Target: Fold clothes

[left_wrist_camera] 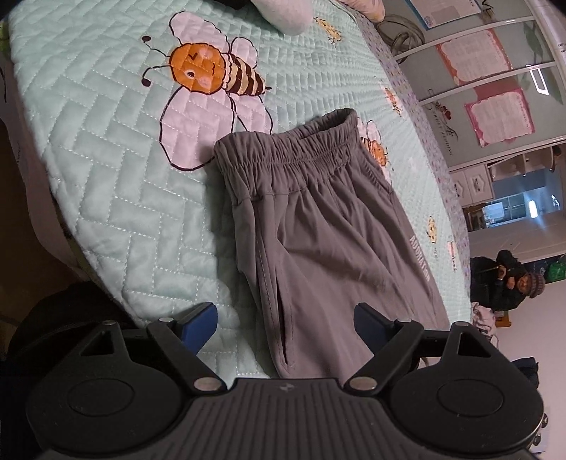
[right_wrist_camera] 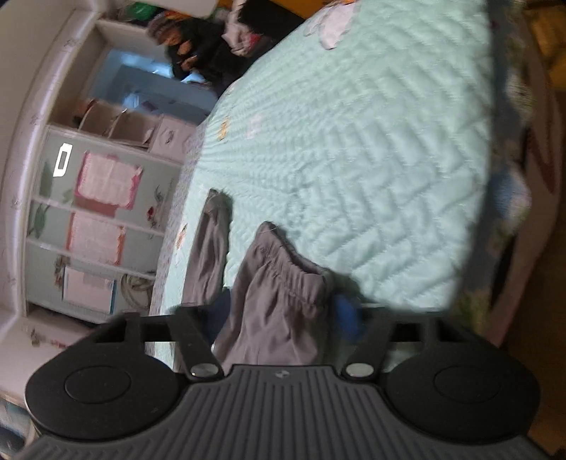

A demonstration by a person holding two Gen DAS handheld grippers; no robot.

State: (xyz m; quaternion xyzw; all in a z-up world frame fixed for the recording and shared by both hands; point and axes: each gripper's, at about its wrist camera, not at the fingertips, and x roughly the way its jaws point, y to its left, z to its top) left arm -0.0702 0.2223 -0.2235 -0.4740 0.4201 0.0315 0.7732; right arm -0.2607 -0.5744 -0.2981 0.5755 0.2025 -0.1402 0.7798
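Note:
Grey trousers (left_wrist_camera: 318,233) lie on the mint quilted bedspread (left_wrist_camera: 106,170), elastic waistband (left_wrist_camera: 290,155) at the far end, legs running toward me. My left gripper (left_wrist_camera: 286,318) is open and empty, hovering over the trousers, one blue pad on each side of the fabric near a side pocket. In the blurred right wrist view, my right gripper (right_wrist_camera: 283,315) has the grey trouser fabric (right_wrist_camera: 279,293) bunched between its blue fingers (right_wrist_camera: 348,315), with an elastic hem lifted off the bedspread (right_wrist_camera: 371,159). A second leg end (right_wrist_camera: 212,240) lies flat to the left.
A large bee print (left_wrist_camera: 212,70) is on the quilt beyond the waistband. A pale pillow (left_wrist_camera: 283,14) lies at the far end. A wardrobe with pink papers (left_wrist_camera: 495,109) stands beside the bed. A person in dark clothes (left_wrist_camera: 509,279) sits past the bed's edge.

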